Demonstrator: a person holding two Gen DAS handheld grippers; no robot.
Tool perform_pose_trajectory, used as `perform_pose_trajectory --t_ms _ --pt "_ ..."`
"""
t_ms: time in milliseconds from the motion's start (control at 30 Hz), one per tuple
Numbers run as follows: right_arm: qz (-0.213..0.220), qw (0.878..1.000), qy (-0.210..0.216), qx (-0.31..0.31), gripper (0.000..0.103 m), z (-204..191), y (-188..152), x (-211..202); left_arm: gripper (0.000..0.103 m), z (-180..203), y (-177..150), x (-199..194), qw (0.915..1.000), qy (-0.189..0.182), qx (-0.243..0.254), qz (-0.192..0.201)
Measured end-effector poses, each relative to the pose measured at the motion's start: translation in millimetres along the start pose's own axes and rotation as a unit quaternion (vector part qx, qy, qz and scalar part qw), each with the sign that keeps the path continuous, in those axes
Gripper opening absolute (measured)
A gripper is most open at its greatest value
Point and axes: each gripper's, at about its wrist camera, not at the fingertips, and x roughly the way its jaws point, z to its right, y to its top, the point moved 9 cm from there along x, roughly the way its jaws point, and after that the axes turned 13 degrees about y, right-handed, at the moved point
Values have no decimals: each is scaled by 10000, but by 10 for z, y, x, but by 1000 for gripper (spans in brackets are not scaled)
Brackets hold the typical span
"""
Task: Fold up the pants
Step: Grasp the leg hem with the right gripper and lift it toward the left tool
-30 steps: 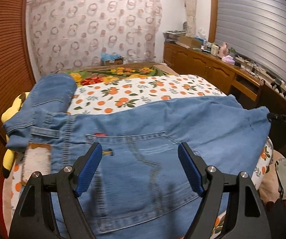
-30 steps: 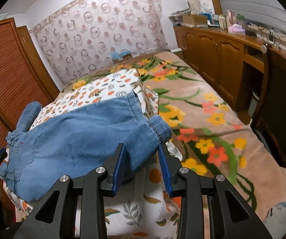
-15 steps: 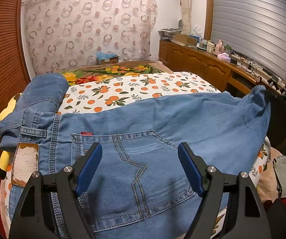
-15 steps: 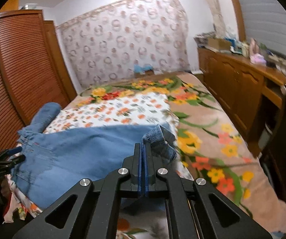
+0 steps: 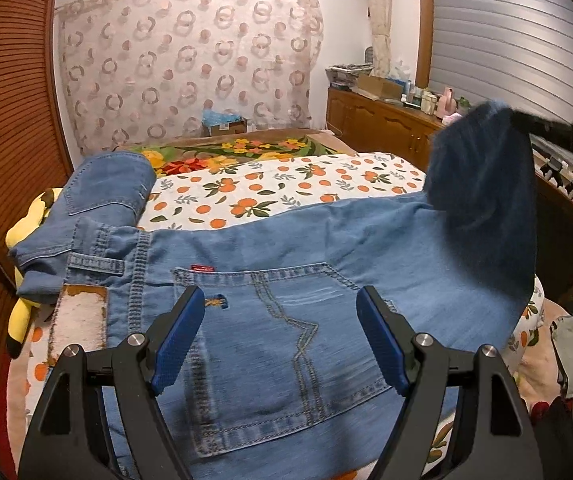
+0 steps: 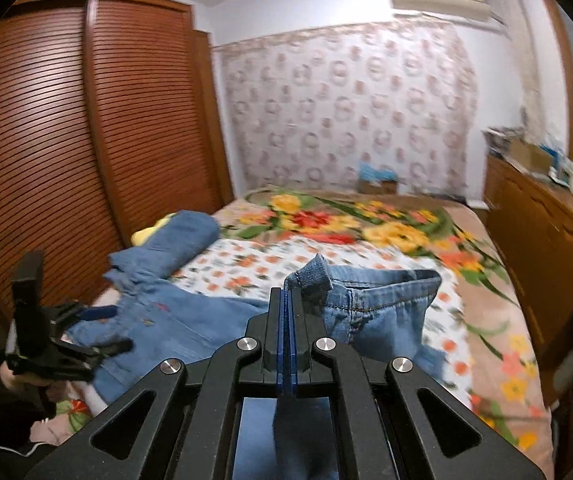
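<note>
Blue jeans [image 5: 286, 256] lie across the bed, waistband at the left, back pocket facing up. My left gripper [image 5: 282, 332] is open and empty, hovering just above the back pocket [image 5: 282, 344]. My right gripper [image 6: 287, 300] is shut on the jeans' leg cuff [image 6: 312, 276] and holds it lifted off the bed; the raised leg end [image 5: 482, 184] hangs at the right in the left wrist view. The left gripper [image 6: 46, 344] also shows at the left in the right wrist view, over the waist end.
A second pair of folded jeans [image 5: 102, 196] rests on a yellow plush toy [image 5: 26, 304] by the wooden wardrobe [image 6: 66, 140]. The bed has an orange-print sheet [image 5: 270, 188] and a floral blanket [image 6: 370, 224]. A wooden cabinet [image 6: 546, 248] runs along the right.
My right gripper closed on the leg cuff and lifted it up and toward the waist end. My left gripper stayed open over the back pocket.
</note>
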Motion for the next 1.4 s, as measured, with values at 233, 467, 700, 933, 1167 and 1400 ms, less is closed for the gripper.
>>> perform_pose_trajectory --t_ms 233,467,700,933,1167,1400 --pt "-61 9970 617 -473 1 -455 226 343 79 -184 -26 -19 9999 96 -129 -4" --pt "-575 9946 741 -435 7 -240 97 617 79 -258 -68 18 9998 101 -182 -52" --pt "-578 9958 686 -197 25 -68 198 699 79 -178 -89 82 9998 8 -178 -115" --pt "-959 9943 375 -280 41 56 -21 907 79 58 -83 128 9994 -266 -163 -170" --pt "-1546 9863 248 -512 41 387 -117 1535 77 420 -69 215 9976 -637 53 -257" --pt "-1922 9795 418 -442 41 497 -187 1997 75 572 -188 410 9957 -733 149 -550"
